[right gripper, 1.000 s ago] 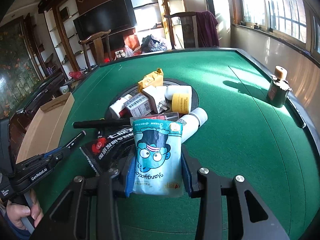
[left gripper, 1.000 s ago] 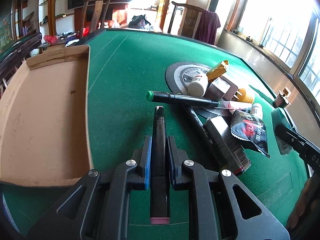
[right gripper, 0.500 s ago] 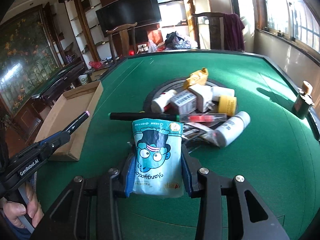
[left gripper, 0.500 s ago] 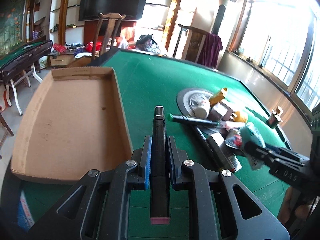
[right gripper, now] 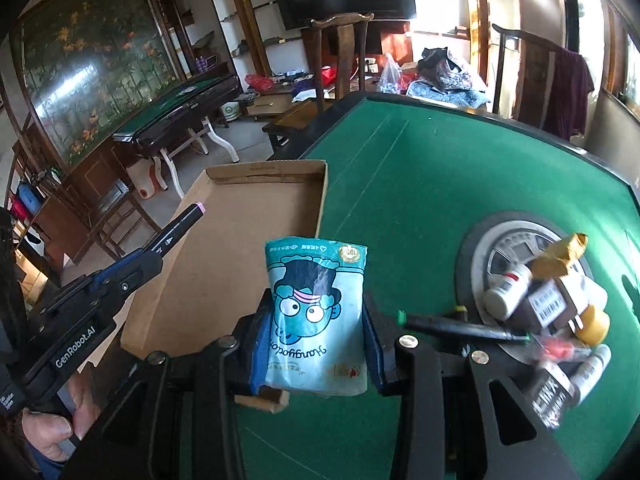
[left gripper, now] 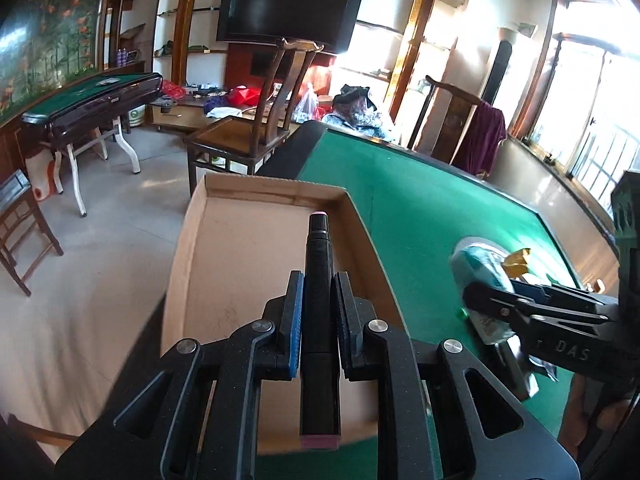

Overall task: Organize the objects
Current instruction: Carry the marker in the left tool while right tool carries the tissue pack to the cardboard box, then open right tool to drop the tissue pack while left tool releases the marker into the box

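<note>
My left gripper (left gripper: 317, 300) is shut on a black marker (left gripper: 319, 280) with pink end caps and holds it above the open cardboard box (left gripper: 240, 264). It also shows in the right wrist view (right gripper: 132, 268). My right gripper (right gripper: 316, 328) is shut on a blue cartoon snack packet (right gripper: 316, 312), held above the green table by the box's near right corner (right gripper: 224, 264). The packet also shows in the left wrist view (left gripper: 480, 276).
A pile of small bottles (right gripper: 504, 296), boxes and a green-capped pen (right gripper: 452, 326) lies on a round scale (right gripper: 516, 240) on the green felt table (right gripper: 420, 168). Wooden chairs (left gripper: 256, 128) and another table (left gripper: 88, 96) stand beyond the table edge.
Both grippers have swung left, away from the pile and toward the cardboard box, carrying the marker and the packet. The marker is now over the box.
</note>
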A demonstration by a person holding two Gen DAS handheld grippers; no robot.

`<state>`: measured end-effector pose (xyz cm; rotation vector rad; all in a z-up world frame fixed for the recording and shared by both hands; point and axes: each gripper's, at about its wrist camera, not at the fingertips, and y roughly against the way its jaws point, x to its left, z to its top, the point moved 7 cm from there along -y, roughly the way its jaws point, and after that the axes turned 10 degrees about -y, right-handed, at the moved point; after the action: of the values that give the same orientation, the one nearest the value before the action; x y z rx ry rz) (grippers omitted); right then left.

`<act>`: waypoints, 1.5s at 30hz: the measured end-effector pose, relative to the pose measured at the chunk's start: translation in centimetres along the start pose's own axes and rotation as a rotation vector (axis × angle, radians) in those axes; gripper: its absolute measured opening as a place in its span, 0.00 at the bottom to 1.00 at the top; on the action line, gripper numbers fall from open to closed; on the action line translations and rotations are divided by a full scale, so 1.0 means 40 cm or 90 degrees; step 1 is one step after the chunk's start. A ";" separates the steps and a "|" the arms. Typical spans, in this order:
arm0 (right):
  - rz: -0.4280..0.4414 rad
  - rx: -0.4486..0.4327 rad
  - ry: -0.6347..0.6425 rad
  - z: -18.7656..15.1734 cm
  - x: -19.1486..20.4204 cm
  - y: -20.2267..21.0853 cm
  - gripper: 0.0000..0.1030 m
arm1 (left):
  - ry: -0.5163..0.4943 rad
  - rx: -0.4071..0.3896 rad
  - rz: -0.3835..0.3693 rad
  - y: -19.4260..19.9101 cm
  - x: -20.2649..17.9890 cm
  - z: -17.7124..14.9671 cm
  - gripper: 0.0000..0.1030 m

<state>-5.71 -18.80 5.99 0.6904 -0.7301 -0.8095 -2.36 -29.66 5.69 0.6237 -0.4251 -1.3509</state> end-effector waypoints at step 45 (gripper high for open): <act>-0.028 0.076 -0.117 0.229 0.034 -0.416 0.49 | 0.166 0.076 -0.100 -0.288 0.116 0.069 0.14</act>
<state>-18.64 -30.73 -1.29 0.7484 -0.9379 -0.8829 -12.02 -35.80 0.14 0.9354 -0.2496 -1.3765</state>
